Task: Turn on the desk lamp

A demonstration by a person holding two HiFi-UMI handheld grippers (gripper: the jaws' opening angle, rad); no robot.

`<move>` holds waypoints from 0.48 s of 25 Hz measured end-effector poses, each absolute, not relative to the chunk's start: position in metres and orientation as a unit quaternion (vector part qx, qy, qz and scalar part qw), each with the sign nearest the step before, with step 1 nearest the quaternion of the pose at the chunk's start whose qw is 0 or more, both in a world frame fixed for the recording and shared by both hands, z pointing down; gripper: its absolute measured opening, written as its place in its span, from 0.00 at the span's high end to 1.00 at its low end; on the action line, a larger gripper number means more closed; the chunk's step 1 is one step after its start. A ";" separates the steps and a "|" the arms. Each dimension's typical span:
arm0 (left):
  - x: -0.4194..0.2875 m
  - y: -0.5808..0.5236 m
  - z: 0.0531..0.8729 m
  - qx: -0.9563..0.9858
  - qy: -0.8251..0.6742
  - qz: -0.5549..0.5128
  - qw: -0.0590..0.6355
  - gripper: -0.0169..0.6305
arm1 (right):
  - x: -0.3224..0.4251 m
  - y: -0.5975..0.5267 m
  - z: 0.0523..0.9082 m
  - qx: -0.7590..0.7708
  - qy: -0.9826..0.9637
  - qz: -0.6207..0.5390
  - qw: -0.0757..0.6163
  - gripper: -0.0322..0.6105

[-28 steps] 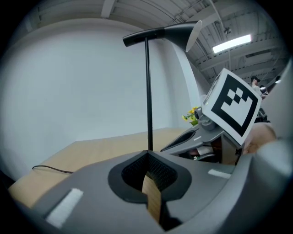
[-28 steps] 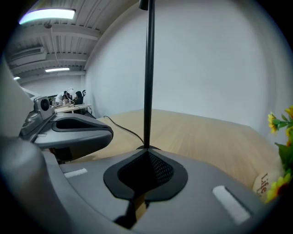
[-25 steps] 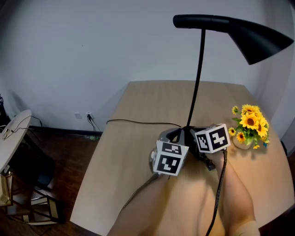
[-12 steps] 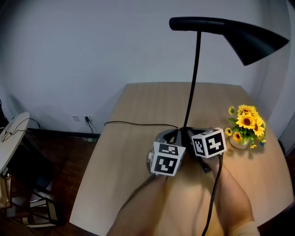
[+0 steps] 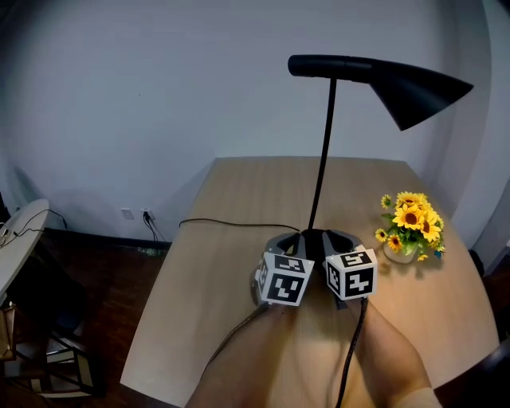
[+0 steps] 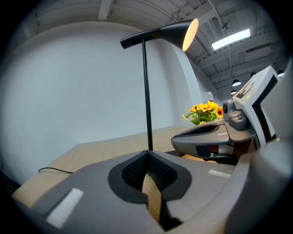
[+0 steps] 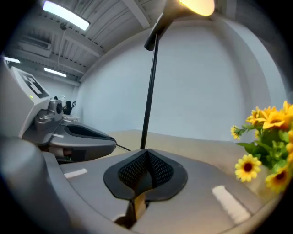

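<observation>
The black desk lamp stands mid-table, its pole rising to a cone shade. The inside of the shade glows warm in both gripper views, at the top edge in the right one. My left gripper and right gripper sit side by side just in front of the lamp's round base. Both are shut with nothing between the jaws: the left tips and right tips meet and point at the foot of the pole.
A small vase of sunflowers stands right of the lamp, close to the right gripper. The lamp's black cord runs left off the wooden table. A white wall lies behind; dark floor and a white side table are at left.
The right gripper has drawn back from the lamp base toward me and closer to the left gripper. The left gripper has barely moved. The head view has tilted up a little.
</observation>
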State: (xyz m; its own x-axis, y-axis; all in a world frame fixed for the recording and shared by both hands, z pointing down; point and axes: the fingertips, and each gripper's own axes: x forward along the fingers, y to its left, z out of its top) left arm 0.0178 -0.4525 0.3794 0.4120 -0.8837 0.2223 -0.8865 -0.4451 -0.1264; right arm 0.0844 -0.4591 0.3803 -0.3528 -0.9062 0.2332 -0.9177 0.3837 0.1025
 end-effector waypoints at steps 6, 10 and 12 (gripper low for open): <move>0.025 -0.434 0.381 0.834 -0.525 0.167 -0.028 0.98 | 0.090 -0.445 0.378 0.571 -0.809 0.008 0.136 0.95; 0.013 -0.416 0.381 0.833 -0.534 0.146 -0.007 0.98 | 0.099 -0.423 0.378 0.580 -0.806 0.021 0.119 0.95; 0.010 -0.405 0.380 0.831 -0.536 0.146 -0.009 0.98 | 0.100 -0.410 0.377 0.581 -0.805 0.019 0.117 0.95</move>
